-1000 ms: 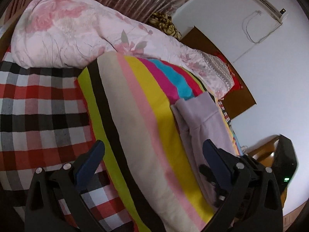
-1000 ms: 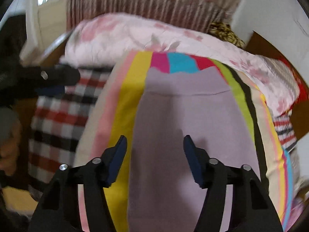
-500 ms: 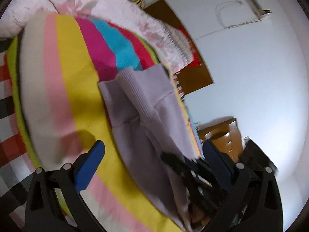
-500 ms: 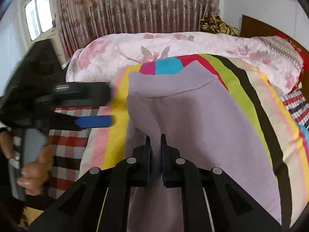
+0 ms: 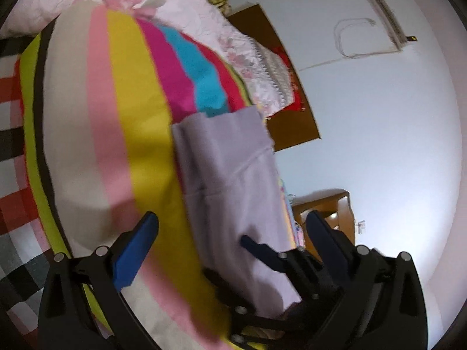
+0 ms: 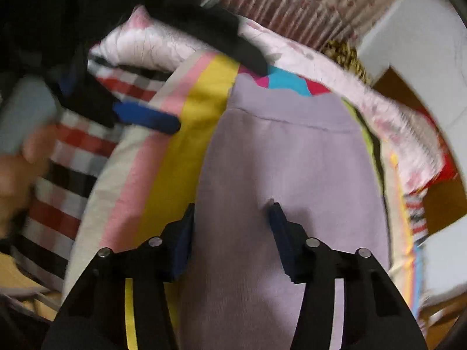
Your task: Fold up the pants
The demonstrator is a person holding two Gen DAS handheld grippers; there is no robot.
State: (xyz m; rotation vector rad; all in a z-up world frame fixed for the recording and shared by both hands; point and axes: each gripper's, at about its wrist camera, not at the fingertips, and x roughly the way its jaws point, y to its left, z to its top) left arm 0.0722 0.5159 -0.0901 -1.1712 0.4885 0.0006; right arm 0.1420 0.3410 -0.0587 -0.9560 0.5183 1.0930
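Lilac pants [image 6: 280, 175]: laid flat upon the striped sheet [image 5: 122, 134], waistband toward the floral quilt [image 6: 163, 43]. Right gripper [image 6: 232, 218]: jaws just reopened, parted over the pants, nothing clasped. Left gripper [image 5: 233, 230]: jaws spread wide, held beside the pants' edge, nothing gripped.

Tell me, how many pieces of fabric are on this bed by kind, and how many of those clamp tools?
Lilac pants: 1
Striped blanket: 1
Checked sheet: 1
Floral quilt: 1
Grippers: 2, left gripper and right gripper
Total: 6
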